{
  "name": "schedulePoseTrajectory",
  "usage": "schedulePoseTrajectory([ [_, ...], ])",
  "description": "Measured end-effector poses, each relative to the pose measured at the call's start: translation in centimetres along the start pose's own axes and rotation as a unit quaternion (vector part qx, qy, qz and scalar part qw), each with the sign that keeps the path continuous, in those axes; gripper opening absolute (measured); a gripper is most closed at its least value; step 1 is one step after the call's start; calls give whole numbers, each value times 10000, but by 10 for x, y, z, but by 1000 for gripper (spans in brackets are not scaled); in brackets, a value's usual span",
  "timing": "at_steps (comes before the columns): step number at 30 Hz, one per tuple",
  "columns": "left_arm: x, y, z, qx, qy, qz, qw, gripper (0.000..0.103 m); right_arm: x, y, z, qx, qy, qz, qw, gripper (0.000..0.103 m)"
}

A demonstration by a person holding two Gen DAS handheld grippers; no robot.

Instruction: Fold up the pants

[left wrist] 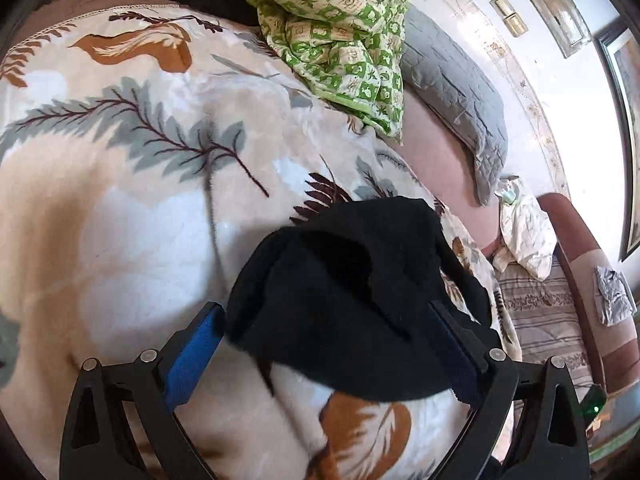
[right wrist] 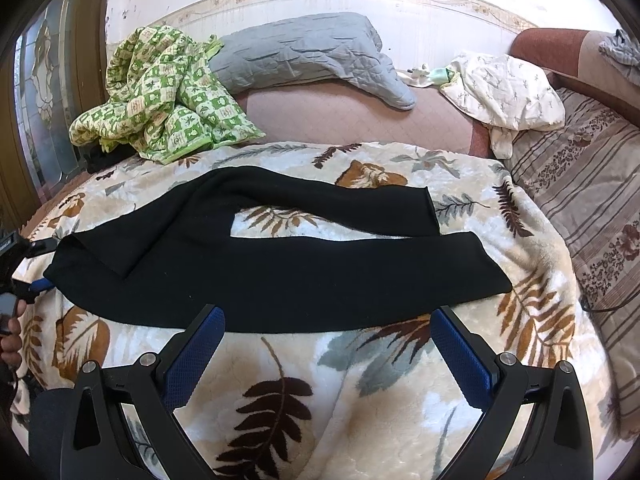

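Black pants point(right wrist: 256, 264) lie spread across the leaf-patterned blanket point(right wrist: 360, 380) on the bed, both legs extending to the right, the waist end at left. Left gripper point(left wrist: 326, 332): jaws set wide apart, waist fabric bunched between and over them; whether either pad actually bears on the cloth is unclear. Right gripper point(right wrist: 328, 330): jaws apart, empty, positioned just beside the near leg's edge. A green checked quilt point(right wrist: 160, 96) and grey pillow point(right wrist: 304, 52) sit behind.

Black pants point(left wrist: 352, 300) between spread tongs point(left wrist: 326, 332)
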State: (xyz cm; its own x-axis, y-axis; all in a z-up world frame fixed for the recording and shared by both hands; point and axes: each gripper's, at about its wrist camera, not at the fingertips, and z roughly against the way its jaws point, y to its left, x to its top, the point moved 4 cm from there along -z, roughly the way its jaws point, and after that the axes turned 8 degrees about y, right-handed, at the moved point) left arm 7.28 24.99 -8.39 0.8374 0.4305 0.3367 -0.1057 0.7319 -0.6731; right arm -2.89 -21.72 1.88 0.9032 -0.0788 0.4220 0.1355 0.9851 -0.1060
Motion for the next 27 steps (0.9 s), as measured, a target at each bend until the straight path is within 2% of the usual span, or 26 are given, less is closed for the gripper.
schedulePoseTrajectory([
  [2,-8,-2,3,76,-117,-12,9999,90,0,0,0,-15,8,10,10000,103],
  [3,-9,-2,8,159,-208,-32,9997,80,0,0,0,-26,11,12,10000,103],
  [4,-12,-4,11,269,-269,-88,9992,75,0,0,-1,-35,17,17,10000,103],
  [7,-29,-22,21,507,-348,-313,9976,72,0,2,-2,-70,49,76,9999,103],
  [10,-39,-37,23,706,-329,-434,9960,74,0,4,-1,-93,22,104,9999,103],
  [12,-47,-53,12,1154,-201,-557,9916,78,0,3,-1,-92,24,88,9999,103],
  [15,-52,-73,-15,2081,40,-763,9751,78,-1,2,0,-84,16,62,9999,103],
  [17,-54,-84,-17,2885,7,-912,9531,78,-1,2,0,-88,-7,50,9999,103],
  [18,-61,-92,-13,3351,-43,-991,9369,78,0,1,0,-91,-9,50,9999,103],
  [21,-84,-137,1,4081,-386,-1404,9012,78,0,2,0,-106,20,77,9999,103],
  [22,-87,-147,-1,4108,-432,-1501,8982,80,0,3,0,-112,23,87,9999,103],
  [23,-95,-157,-2,4078,-413,-1561,8987,81,0,3,1,-118,18,79,9999,103],
  [26,-116,-183,-12,3832,-123,-1545,9106,81,0,1,3,-108,-21,52,9999,103],
  [27,-121,-191,-17,3781,-97,-1589,9120,81,0,1,3,-102,-30,32,9999,102],
])
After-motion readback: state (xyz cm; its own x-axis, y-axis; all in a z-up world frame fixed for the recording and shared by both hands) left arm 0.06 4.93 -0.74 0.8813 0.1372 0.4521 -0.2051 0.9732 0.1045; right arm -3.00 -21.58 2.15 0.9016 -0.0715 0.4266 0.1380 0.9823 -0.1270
